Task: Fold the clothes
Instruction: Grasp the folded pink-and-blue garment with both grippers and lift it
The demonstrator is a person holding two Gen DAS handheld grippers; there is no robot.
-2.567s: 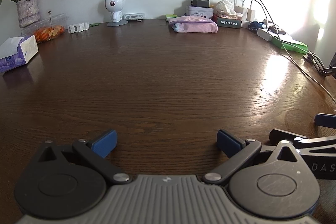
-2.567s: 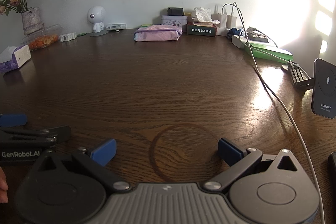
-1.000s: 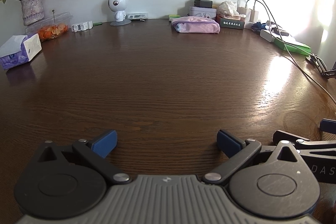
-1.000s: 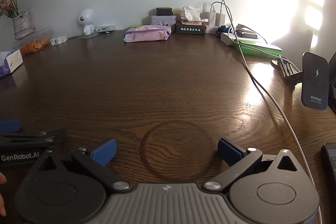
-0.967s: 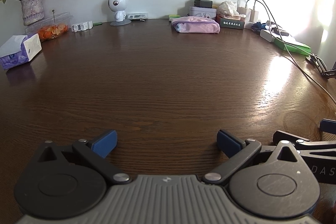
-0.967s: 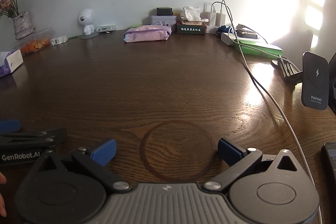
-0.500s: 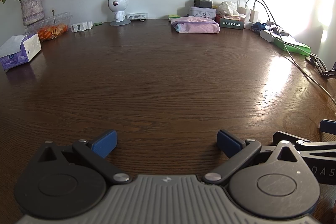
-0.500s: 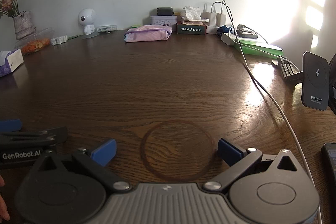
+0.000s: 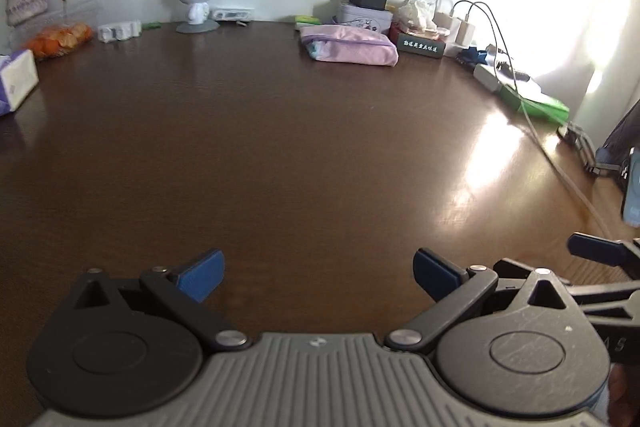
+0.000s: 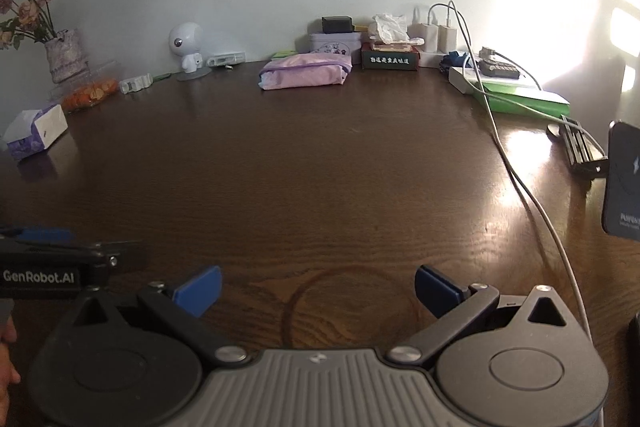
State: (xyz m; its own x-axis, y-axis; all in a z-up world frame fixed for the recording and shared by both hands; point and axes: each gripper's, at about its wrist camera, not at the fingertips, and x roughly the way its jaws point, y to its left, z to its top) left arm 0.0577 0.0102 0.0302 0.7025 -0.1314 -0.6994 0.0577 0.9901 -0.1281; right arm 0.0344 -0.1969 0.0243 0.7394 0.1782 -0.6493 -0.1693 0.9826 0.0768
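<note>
Your left claw point(image 9: 318, 277) hangs low over the dark wooden worktop point(image 9: 280, 155) with its blue pads point(image 9: 200, 275) spread wide apart and nothing between them. Your right claw point(image 10: 318, 291) sits just beside it, pads likewise spread wide with nothing held, above a faint ring mark point(image 10: 344, 303) in the wood grain. In the left wrist view the right claw's tip shows at the right edge; in the right wrist view the left claw's black body shows at the left edge.

The folded pink garment point(image 9: 350, 45) lies well away from both claws, at the far edge of the worktop near the wall. Taking that garment as your landmark: a lilac tin point(image 10: 334, 43) with a black block on top stands just behind it, a dark green box point(image 10: 390, 58) with crumpled tissue on it stands just to its right, and white chargers point(image 10: 436, 33) with trailing cables lie further right. A white round-headed figurine point(image 10: 185, 45) stands well to its left, then a packet of oranges point(image 10: 90, 93), a vase of flowers point(image 10: 60, 55) and a tissue box point(image 10: 38, 133) further left.
</note>
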